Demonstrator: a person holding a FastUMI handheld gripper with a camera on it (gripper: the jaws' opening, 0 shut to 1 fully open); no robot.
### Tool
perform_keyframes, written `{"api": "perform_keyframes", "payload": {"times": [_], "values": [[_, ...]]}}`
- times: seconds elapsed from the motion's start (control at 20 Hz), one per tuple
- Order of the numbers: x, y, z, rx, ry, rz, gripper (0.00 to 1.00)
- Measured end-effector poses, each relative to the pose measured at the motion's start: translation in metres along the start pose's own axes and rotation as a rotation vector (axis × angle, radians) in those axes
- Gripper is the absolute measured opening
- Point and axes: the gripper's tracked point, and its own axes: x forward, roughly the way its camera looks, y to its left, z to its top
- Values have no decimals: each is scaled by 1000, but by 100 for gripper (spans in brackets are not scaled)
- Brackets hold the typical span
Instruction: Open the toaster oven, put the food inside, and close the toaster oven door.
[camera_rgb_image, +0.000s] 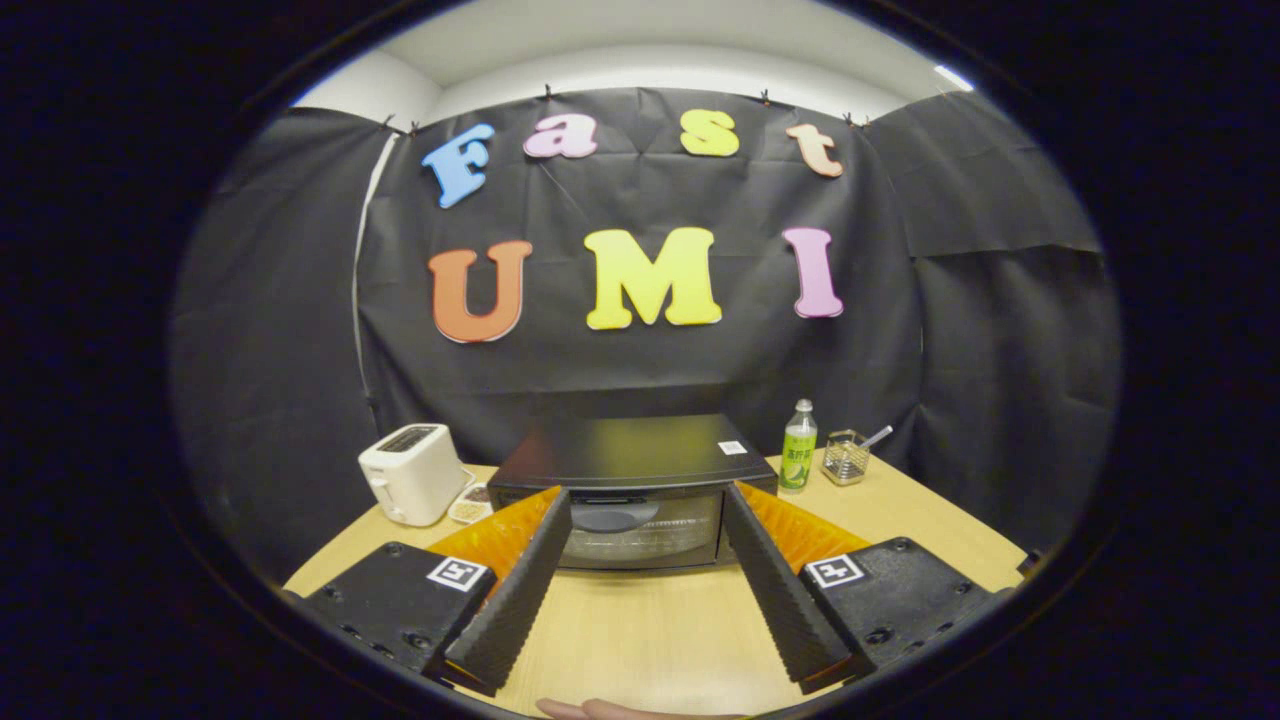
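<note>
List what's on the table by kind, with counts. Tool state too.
Toaster oven: 1, door closed
Pop-up toaster: 1
Food dish: 1
Bottle: 1
Wire basket: 1
Total: 5
Tool: open, holding nothing, short of the oven.

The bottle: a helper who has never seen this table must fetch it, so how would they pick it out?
Start at the black toaster oven beyond the open claw. Just to one side of it stands the bottle, with a small wire basket beyond. It alone is tall, slim, white-capped and green-labelled.
</note>
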Motion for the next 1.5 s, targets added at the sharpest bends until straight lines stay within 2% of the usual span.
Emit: {"api": "perform_keyframes", "payload": {"times": [0.15,0.35,0.65,0.75,0.8,0.85,0.9,1.15,1.5], "values": [[56,19,-14,-44,72,23,100],[107,28,-23,-117,100,27,100],[134,35,-58,-55,222,-2,100],[145,41,-60,-40,216,2,100],[143,42,-64,-44,262,14,100],[136,44,-54,-23,233,5,100],[142,44,-60,-29,284,9,99],[135,40,-71,-21,337,16,100],[86,37,-95,-42,441,16,99]]}}
